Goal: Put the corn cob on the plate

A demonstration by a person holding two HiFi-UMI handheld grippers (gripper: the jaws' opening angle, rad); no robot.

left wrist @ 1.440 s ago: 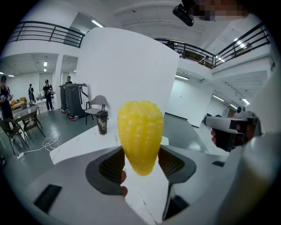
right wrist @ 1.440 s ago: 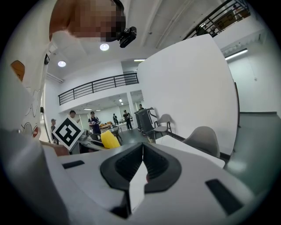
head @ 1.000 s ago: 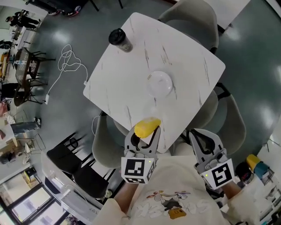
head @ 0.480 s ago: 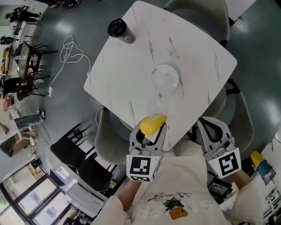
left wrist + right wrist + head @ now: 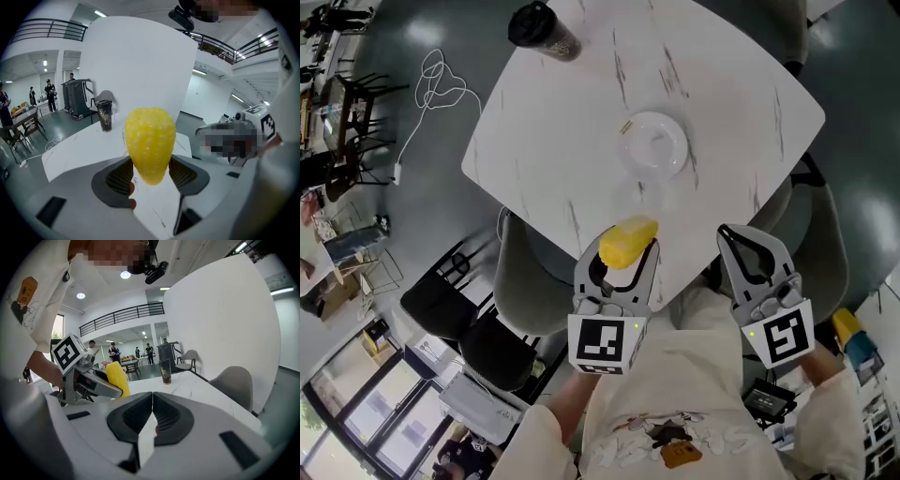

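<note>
Over the near edge of the table [image 5: 581, 122], from the head view: carrying the corn cob [image 5: 628, 241] in the left gripper [image 5: 623, 258], clamped across its lower end, up in the air and clear of the marble top. Short of the plate [image 5: 667, 161] — well apart from it, with bare tabletop between. Parked off the table edge with the right gripper [image 5: 739, 236], close to the body, taking no part. Nothing on the plate; beyond it, at the far corner, only a dark lidded cup [image 5: 534, 28].

Along the left gripper view: gripping the corn cob [image 5: 150, 143] firmly between both ribbed pads, with its yellow end poking up past them and the table beyond.

Along the right gripper view: closed tight on nothing, ribbed faces pressed edge to edge, looking past the corn cob [image 5: 117, 378] off to the side.

Judged as mid-transport, with the grasp done and the placing not yet begun. Calls next for reaching forward over the plate, lowering until resting inside the rim, then releasing — gently, since likely to roll
</note>
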